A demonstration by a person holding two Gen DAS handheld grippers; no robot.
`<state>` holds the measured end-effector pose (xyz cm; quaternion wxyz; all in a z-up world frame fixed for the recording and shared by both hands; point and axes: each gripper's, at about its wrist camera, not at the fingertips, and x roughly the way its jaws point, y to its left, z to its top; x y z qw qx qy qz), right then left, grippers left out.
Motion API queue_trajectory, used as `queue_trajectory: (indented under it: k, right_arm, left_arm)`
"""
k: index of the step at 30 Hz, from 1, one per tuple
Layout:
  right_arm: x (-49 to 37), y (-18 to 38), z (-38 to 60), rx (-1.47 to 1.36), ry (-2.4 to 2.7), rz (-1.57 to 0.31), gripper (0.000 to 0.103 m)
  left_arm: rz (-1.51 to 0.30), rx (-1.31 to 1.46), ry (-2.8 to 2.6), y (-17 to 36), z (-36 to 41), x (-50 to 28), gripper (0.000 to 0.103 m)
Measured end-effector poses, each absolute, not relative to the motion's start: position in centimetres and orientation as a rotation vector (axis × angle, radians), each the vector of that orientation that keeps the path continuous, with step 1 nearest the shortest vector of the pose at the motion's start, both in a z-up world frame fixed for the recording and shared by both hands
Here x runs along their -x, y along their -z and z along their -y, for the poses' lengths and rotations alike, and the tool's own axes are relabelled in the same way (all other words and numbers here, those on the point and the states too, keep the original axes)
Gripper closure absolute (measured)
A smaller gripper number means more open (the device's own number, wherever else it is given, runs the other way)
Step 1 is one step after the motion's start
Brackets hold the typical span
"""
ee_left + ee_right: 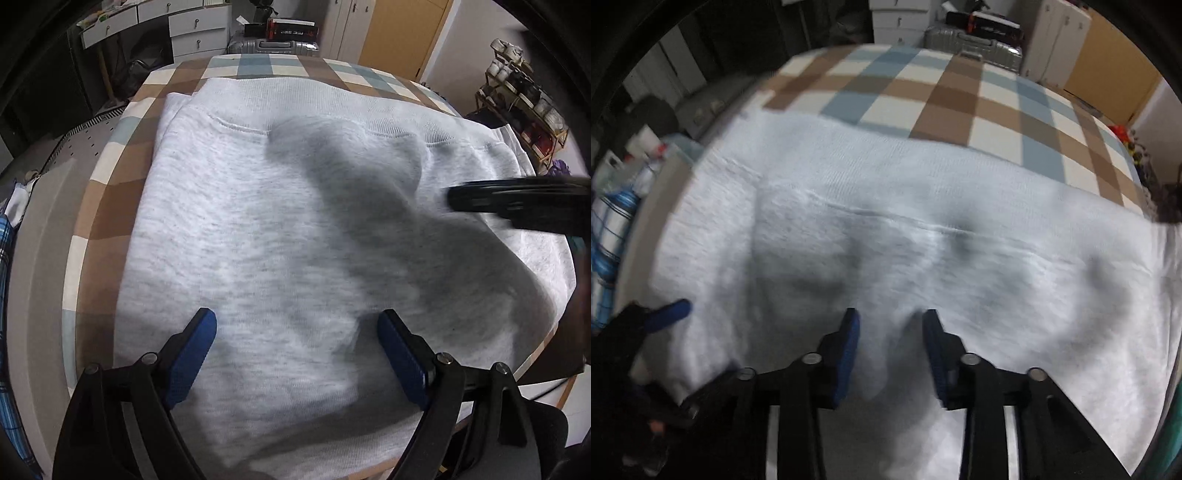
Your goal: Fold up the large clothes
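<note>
Lying flat across a checked cloth, a pale grey sweatshirt filled most of both wrist views, its stitched seam running from nine o'clock toward three o'clock above the middle of each frame. The left tongs hovered over the garment's near part with their blue pads spread wide and only flat fabric showing between them, nothing gripped. The right tongs stood parted by a narrower gap; a raised fold of the grey fabric showed between the pads, and through the blur it could not be told whether the pads pressed on it. In the left view the right tongs entered as a dark blurred bar at three o'clock, above the sweatshirt's right side. In the right view one blue finger of the left tongs showed at nine o'clock, at the garment's left edge.

The cloth, in brown, cream and pale blue squares, covered the bench and lay bare beyond the garment toward twelve o'clock. Past it stood a silver suitcase with a dark box on top, white drawers at eleven o'clock, a tan door at one o'clock and a shelf rack of small items at two o'clock.
</note>
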<state>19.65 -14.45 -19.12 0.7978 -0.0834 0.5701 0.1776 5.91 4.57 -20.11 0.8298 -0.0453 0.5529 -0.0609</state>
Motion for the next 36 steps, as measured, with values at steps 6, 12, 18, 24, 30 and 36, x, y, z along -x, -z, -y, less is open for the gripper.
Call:
queue_trajectory:
  k: [6, 12, 18, 24, 30, 36]
  right_arm:
    - [-13.4, 17.5, 18.5, 0.202, -0.506, -1.216, 0.070]
    - [-11.7, 22.7, 18.0, 0.257, -0.469, -1.214, 0.069]
    - [-11.6, 21.4, 17.4, 0.287, -0.450, -1.221, 0.069]
    - [-10.5, 17.7, 14.0, 0.250, -0.569, -1.137, 0.071]
    - [-10.5, 22.4, 10.7, 0.406, -0.501, -1.139, 0.068]
    - [-10.0, 20.0, 14.7, 0.171, -0.574, -1.133, 0.071]
  left_arm:
    - [-1.186, 0.095, 0.096, 20.1, -3.2, -6.5, 0.016]
    - [-1.182, 0.108, 0.090, 20.5, -3.3, -6.7, 0.016]
    - [-1.158, 0.093, 0.077, 20.5, -3.4, -6.4, 0.016]
    - [-1.161, 0.101, 0.071, 20.5, -3.5, -6.4, 0.016]
    - [-1.163, 0.120, 0.080, 20.4, -4.1, -6.1, 0.017]
    - [-1.111, 0.216, 0.139, 18.6, -4.8, -5.0, 0.017]
